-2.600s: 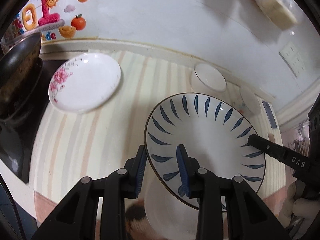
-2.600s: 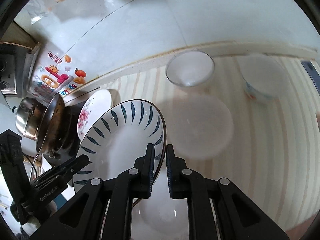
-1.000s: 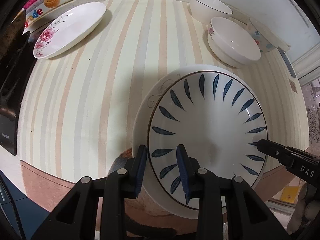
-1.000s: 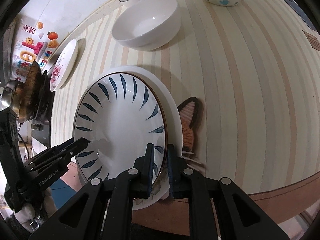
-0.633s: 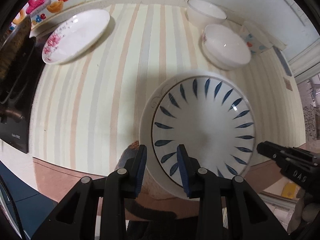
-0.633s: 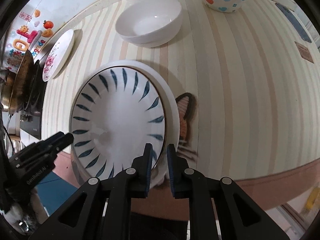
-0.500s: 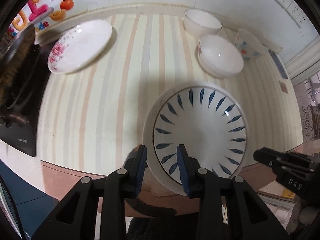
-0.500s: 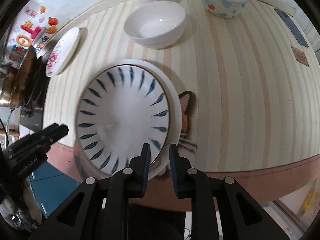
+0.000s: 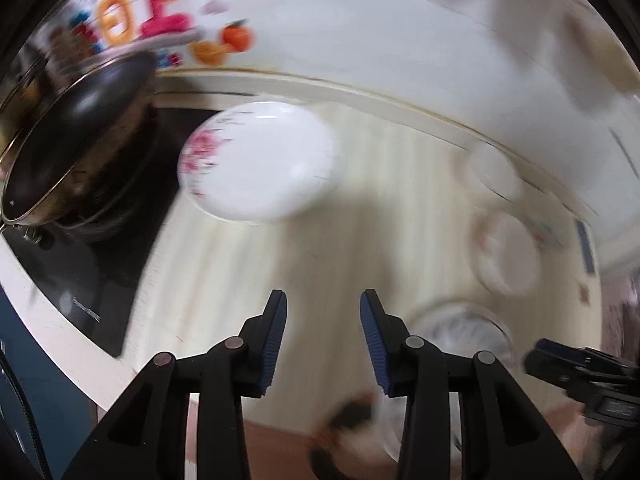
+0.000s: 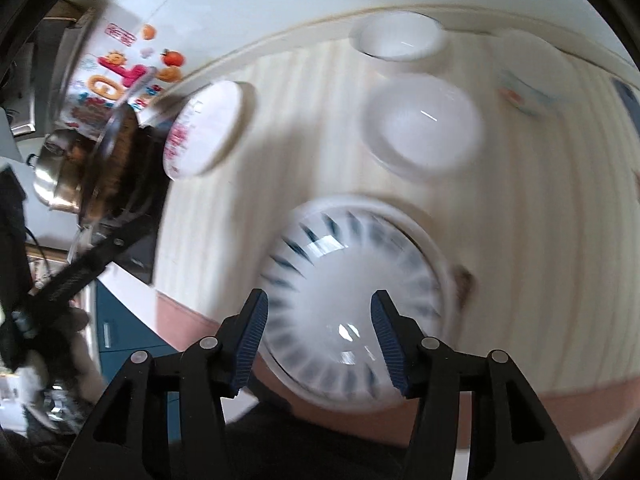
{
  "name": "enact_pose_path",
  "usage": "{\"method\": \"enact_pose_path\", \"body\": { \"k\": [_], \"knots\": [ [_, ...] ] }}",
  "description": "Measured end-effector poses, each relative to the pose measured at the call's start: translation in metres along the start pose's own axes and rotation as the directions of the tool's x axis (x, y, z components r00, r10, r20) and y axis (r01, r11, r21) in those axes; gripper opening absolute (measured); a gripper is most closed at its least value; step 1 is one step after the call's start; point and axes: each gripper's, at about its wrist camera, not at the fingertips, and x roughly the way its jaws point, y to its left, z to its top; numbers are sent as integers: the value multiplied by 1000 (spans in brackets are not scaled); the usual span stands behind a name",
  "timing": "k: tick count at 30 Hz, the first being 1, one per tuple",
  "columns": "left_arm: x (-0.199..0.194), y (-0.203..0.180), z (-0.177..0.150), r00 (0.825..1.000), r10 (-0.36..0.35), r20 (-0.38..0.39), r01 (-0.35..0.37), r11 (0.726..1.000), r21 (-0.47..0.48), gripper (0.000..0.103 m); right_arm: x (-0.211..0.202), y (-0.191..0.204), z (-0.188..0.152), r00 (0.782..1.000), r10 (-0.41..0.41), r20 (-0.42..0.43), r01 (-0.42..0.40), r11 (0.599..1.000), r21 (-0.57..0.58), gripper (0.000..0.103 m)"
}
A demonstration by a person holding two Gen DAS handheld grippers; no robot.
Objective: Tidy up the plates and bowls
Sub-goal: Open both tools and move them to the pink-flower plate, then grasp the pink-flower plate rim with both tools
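The blue-leaf plate (image 10: 352, 292) lies stacked on a larger white plate (image 10: 438, 248) near the counter's front edge. My right gripper (image 10: 318, 320) hovers above it, its jaws opening, and nothing is pinched between the pads. My left gripper (image 9: 323, 320) is also opening and empty, over bare striped counter left of the blurred stack (image 9: 460, 332). A pink-flowered plate (image 9: 258, 160) rests at the far left by the stove, also seen in the right wrist view (image 10: 208, 128). The left gripper's body (image 10: 92, 256) shows at the left in the right wrist view.
White bowls (image 10: 424, 128) (image 10: 400, 40) and a patterned bowl (image 10: 524, 84) stand along the back wall. A lidded pan (image 9: 76, 132) sits on a black stove (image 9: 80, 272) at left. A brown mat (image 10: 464, 280) pokes out from under the stacked plates.
Both grippers let go of the blue-leaf plate, now resting on the white plate, and rose away with jaws wider. The left view swung left towards the flowered plate.
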Motion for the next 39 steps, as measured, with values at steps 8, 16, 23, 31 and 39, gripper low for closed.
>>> {"method": "enact_pose_path", "body": {
  "k": [8, 16, 23, 31, 39],
  "knots": [
    [75, 88, 49, 995, 94, -29, -97, 985, -140, 36, 76, 87, 131, 996, 50, 69, -40, 990, -134, 57],
    [139, 110, 76, 986, 159, -58, -165, 977, -135, 36, 194, 128, 231, 997, 31, 73, -20, 989, -148, 49],
    [148, 116, 92, 985, 174, -5, -173, 979, -110, 35, 239, 132, 266, 998, -1, 55, 7, 993, -114, 33],
    [145, 120, 88, 989, 144, 29, -139, 983, -123, 30, 257, 125, 265, 999, 5, 49, 1, 994, -114, 25],
    [124, 117, 65, 998, 59, 24, -55, 988, -143, 30, 231, 113, 240, 998, 6, 55, 1, 992, -128, 21]
  ]
}}
